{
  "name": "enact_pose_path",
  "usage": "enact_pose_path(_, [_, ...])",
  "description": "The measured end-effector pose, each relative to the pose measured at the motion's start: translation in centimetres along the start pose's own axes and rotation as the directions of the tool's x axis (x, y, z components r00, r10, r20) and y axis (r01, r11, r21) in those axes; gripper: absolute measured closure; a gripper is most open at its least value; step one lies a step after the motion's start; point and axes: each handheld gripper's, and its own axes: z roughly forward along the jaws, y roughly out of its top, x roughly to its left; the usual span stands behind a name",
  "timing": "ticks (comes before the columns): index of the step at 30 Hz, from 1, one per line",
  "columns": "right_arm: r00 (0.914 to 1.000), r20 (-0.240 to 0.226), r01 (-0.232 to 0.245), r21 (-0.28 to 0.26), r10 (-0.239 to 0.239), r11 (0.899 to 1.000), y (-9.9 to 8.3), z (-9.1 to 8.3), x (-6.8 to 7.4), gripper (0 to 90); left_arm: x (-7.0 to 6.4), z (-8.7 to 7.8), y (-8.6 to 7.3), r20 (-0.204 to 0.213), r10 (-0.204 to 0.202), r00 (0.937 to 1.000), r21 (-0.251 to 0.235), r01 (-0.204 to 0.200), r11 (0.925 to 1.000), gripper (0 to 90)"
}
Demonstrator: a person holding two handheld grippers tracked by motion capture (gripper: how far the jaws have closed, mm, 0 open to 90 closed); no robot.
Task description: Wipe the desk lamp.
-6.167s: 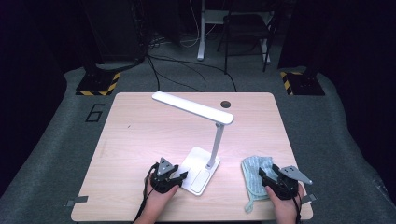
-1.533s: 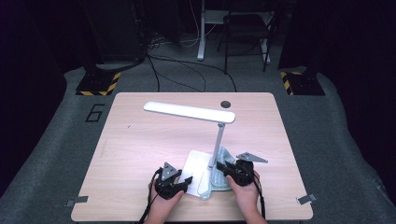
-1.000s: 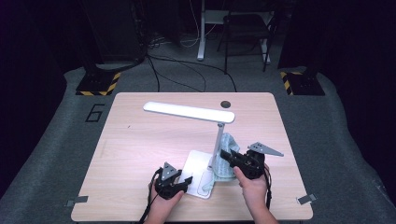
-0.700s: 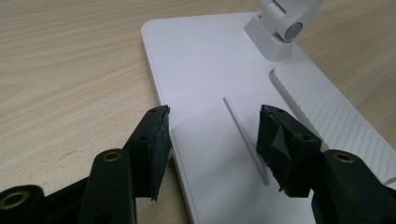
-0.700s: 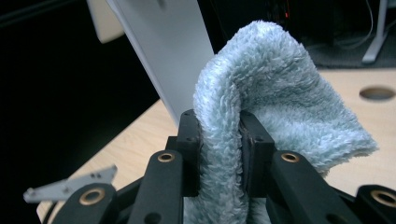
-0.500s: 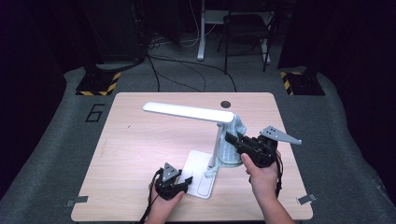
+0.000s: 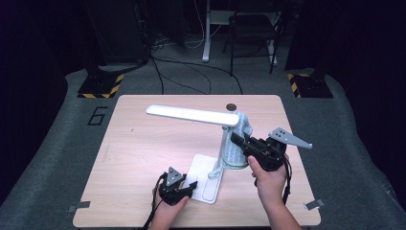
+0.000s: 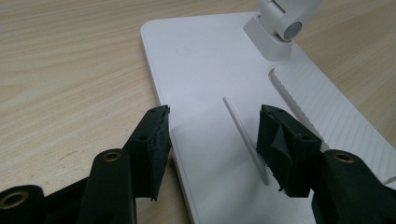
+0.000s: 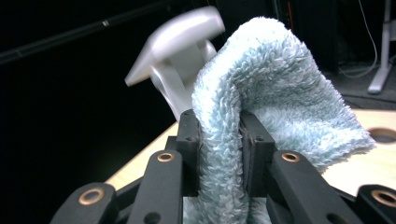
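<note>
R tongs grip cloth by lamp

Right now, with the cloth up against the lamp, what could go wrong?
The left gripper stands open over the lamp base, not clamped, so a push from the cloth on the upright post might tip or slide the lamp. The cloth, pinched in the right gripper, could snag at the lamp head.

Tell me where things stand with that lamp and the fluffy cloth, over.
Right hand-held gripper shut on light-blue cloth, up against lamp post. Left hand-held gripper open over lamp base. Nothing in the way.
</note>
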Motion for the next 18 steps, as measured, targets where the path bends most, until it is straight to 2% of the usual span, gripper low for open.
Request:
enact_pose_path(2, [1.0000,0.008,-0.002,0.019,0.002,1.000,-0.9,0.4,-0.5,72.9,-0.1,0.0,0.0,-0.001,-0.015,0.9999,-0.004,0.014,0.9999,43.9])
enact_pose_path(9, [0.9978,0.051,-0.047,0.116,0.041,0.992,-4.7,1.9,-2.1,73.0,0.2,0.0,0.0,0.015,-0.028,0.9995,0.009,0.027,0.9996,44.4])
enact_pose_path(14, [0.9951,0.071,-0.080,0.159,0.069,0.984,-7.3,2.8,-3.2,72.9,0.1,0.0,0.0,0.010,-0.027,0.9996,0.003,0.027,0.9996,44.7])
enact_pose_path(18, [0.9922,0.091,-0.102,0.204,0.085,0.974,-9.2,3.5,-3.8,72.9,0.1,0.0,0.0,0.010,-0.023,0.9997,0.005,0.023,0.9997,44.8])
